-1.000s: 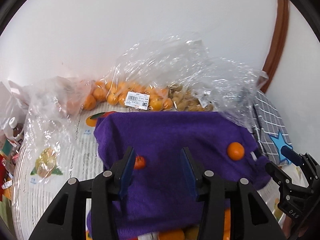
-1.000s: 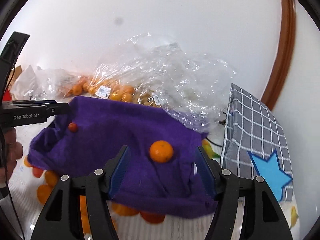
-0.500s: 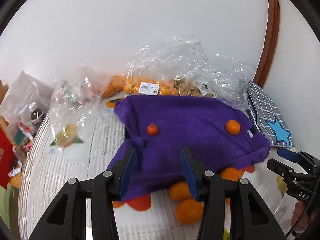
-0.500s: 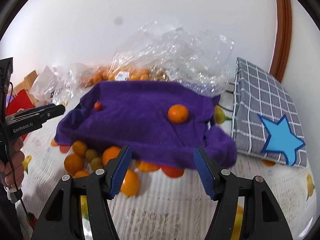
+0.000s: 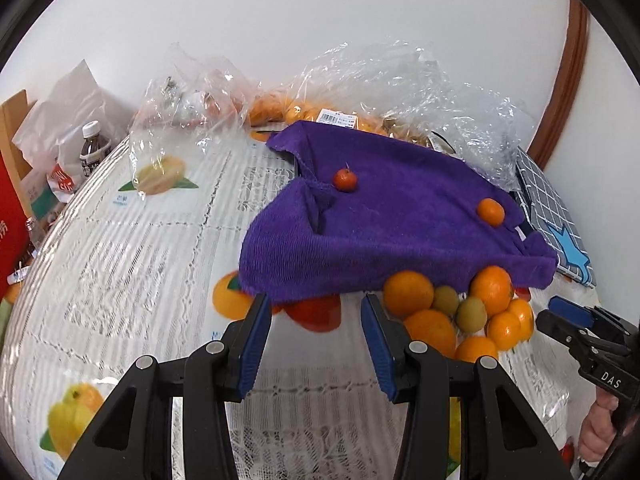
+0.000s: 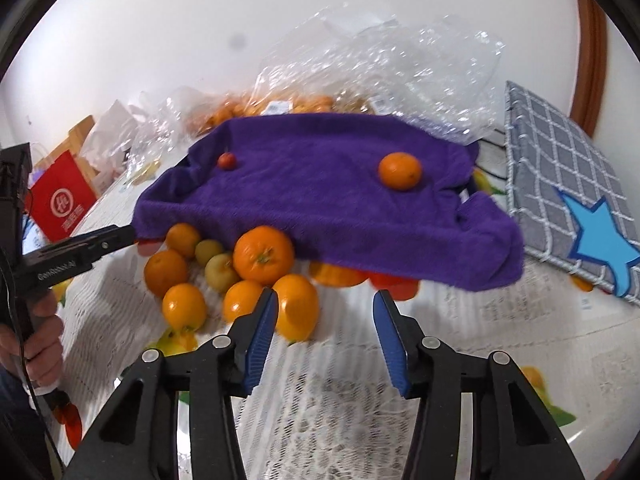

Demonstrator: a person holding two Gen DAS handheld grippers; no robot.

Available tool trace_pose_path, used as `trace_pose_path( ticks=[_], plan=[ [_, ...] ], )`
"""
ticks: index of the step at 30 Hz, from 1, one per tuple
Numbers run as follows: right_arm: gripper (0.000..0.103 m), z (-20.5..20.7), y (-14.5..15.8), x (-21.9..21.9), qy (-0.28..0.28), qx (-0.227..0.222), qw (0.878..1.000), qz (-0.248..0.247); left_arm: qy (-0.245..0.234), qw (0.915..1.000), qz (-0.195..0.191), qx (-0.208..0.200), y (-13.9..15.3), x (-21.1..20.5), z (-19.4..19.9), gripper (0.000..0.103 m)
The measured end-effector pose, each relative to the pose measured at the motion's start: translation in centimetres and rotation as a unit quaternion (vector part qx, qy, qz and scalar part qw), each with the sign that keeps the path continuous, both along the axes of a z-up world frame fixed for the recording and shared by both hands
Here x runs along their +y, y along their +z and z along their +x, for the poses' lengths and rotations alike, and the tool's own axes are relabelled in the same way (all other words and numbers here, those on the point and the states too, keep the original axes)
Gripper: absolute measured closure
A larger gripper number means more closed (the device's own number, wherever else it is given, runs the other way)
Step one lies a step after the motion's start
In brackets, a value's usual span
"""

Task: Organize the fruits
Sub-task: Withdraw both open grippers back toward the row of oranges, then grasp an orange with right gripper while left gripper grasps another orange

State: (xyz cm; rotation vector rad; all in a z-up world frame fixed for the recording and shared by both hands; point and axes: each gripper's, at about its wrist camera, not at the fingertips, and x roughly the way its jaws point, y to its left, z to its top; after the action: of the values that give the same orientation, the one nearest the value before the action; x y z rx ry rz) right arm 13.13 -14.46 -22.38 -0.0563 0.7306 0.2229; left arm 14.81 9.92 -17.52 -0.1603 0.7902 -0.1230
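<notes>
The purple towel [image 5: 384, 220] is the landmark: it is draped over something hidden, and its long axis runs left to right across both wrist views, its front hem hanging toward the cameras. The fruit pile [image 6: 240, 276] lies on the counter [image 5: 132, 264] at that hem, partly tucked beneath it; about seven oranges and two small greenish fruits show in the right wrist view. On top of the towel sit one small orange [image 6: 400, 171] and one small red fruit [image 6: 227, 160], well apart. The left hand-held gripper [image 5: 316, 344] hovers just before the hem, left of the pile, its jaws partly open around nothing. The right hand-held gripper [image 6: 325, 332] hangs in front of the pile, the nearest orange just beside its left finger; its jaws are closing, with nothing between them.
</notes>
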Motion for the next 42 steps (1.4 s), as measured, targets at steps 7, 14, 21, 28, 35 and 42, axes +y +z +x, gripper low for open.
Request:
trace_pose_path(
  ticks=[7, 14, 21, 28, 35, 42],
  plan=[
    [0.058, 0.7, -1.3, 0.7, 0.023, 0.016, 1.0, -0.003, -0.004, 0.9993, -0.035, -0.01, -0.3, 0.7, -0.8, 0.059],
    [0.069, 2.2, -2.1, 1.7, 0.048, 0.039, 0.998, -0.006, 0.008, 0.9982, -0.06, -0.002, -0.8, 1.5, -0.7, 0.059],
    [0.069, 1.3, -1.8, -0.6, 0.015, 0.01, 1.0, -0.024, -0.003, 0.9978, -0.066, 0.0, -0.9, 1.2, -0.7, 0.059],
    [0.069, 2.1, -2.2, -2.3, 0.003, 0.023, 1.0, -0.018, -0.098, 0.9915, -0.086, 0.005, -1.0, -1.7, -1.0, 0.059],
    [0.069, 1.1, -1.8, -2.3, -0.005, -0.003, 1.0, -0.026, -0.107, 0.9888, -0.1, 0.029, -1.5, -3.2, -0.1, 0.059],
    [0.069, 1.4, -1.9, -2.8, -0.011, 0.01, 1.0, -0.012, -0.095, 0.9922, -0.071, 0.038, -1.9, -4.9, 0.4, 0.062]
  ],
)
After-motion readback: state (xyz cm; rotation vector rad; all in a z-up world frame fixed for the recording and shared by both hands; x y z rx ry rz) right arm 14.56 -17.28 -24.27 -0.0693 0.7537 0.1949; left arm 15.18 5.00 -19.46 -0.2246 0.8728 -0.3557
